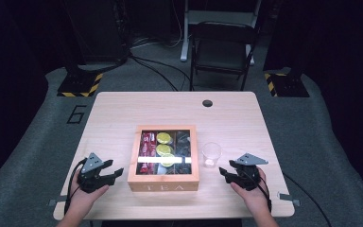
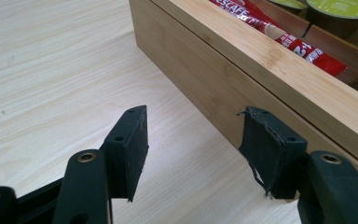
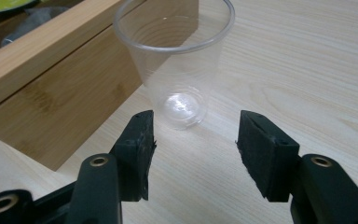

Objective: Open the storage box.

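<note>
Wooden tea box (image 1: 163, 181) sits mid-table (image 1: 123, 106), taken as the landmark; through its lid show red sachets (image 1: 146, 144) in the left compartment, yellow-green capsules (image 1: 164, 138) in the middle one, dark contents on the right that cannot be made out. Clear plastic cup (image 1: 211, 153) stands upright and empty just beside the box's right wall, apart from it. Right gripper (image 1: 225, 172) lies near the box's front right corner, jaws apart and empty, cup just ahead of the pads (image 3: 137, 144), untouched. Left gripper (image 1: 113, 169) rests off the box's left wall, jaws spread, nothing between; its right pad (image 2: 265, 144) is frayed and close to the wood. Table's cable hole (image 1: 207, 103) and a chair (image 1: 223, 49) lie beyond the box
</note>
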`<state>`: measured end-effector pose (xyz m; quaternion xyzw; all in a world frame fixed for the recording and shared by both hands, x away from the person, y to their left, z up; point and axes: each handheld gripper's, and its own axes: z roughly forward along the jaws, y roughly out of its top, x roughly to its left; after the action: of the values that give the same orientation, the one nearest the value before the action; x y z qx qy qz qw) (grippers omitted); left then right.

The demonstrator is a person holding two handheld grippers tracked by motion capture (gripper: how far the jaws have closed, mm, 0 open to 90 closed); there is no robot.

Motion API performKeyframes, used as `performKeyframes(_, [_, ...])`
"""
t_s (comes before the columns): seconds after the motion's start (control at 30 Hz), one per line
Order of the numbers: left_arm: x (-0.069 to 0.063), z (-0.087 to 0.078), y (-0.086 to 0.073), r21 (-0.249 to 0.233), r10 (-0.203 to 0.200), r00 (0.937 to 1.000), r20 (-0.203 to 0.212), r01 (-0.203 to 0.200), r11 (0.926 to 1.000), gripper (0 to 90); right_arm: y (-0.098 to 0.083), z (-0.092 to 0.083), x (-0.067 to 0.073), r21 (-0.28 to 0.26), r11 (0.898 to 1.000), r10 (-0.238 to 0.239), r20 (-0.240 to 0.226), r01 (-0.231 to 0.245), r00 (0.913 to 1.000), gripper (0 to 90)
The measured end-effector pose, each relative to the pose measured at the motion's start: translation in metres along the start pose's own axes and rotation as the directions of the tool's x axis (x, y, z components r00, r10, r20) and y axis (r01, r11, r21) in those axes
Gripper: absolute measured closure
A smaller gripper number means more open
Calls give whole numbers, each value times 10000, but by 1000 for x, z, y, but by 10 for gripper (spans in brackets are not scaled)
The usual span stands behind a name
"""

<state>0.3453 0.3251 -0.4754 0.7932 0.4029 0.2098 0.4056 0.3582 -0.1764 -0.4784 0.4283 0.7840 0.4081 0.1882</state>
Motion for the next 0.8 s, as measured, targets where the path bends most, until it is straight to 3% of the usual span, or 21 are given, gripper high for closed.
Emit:
performKeyframes(0.17, [0,2,1,-18,17,10000,49,-17,10000,413,3,-6,4,-178,9995,241,-359,-248,9991,463])
performKeyframes(0.37, [-1,0,2,-57,-99,9998,183,101,9999,416,11,-14,17,-402,9991,-140,-718,111,9973,500])
performKeyframes(0.43, [-2,0,2,-149,-261,9995,195,264,9995,422,14,-16,23,-460,9987,-248,-972,204,9950,520])
performKeyframes(0.67, [-4,-3,2,-162,-175,9993,321,180,9997,455,22,-21,42,-465,9960,-830,-1718,761,9816,591])
performKeyframes(0.8, [-4,-3,2,-89,-126,9995,289,129,9999,456,21,-19,52,-369,9957,-908,-1914,853,9773,618])
